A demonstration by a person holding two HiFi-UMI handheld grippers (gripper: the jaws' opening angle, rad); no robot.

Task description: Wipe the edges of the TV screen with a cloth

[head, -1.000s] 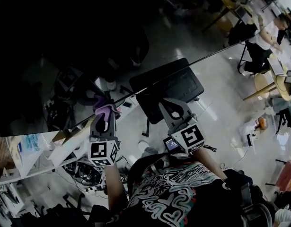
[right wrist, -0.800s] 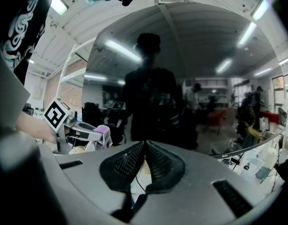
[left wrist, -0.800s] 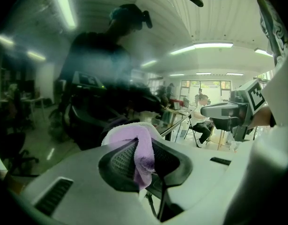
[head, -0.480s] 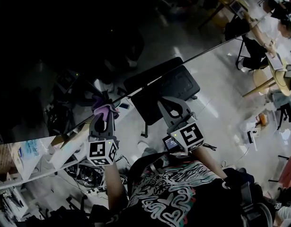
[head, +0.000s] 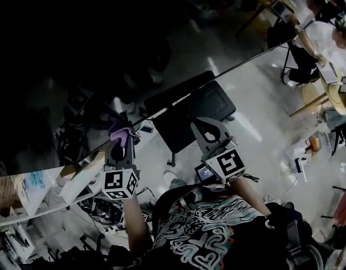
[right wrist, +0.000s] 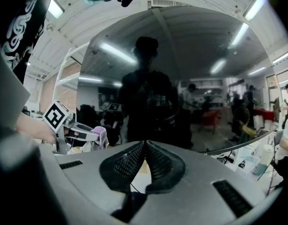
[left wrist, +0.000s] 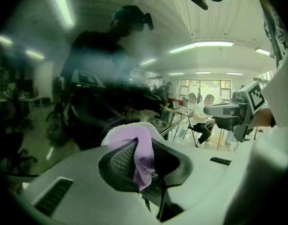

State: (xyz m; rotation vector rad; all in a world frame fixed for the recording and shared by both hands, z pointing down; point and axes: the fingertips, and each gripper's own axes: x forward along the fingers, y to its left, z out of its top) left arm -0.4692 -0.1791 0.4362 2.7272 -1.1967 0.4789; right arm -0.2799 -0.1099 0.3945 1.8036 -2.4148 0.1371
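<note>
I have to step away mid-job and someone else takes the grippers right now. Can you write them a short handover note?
Left gripper: shut on the purple cloth, with the cloth up at the near edge of the TV screen.
Right gripper: shut, nothing between the jaws, held up beside the cloth, facing the screen.
Done: the cloth is picked up and at the edge. How much edge is already wiped cannot be told.
Left: probably run the cloth along this edge, then the other edges.
</note>
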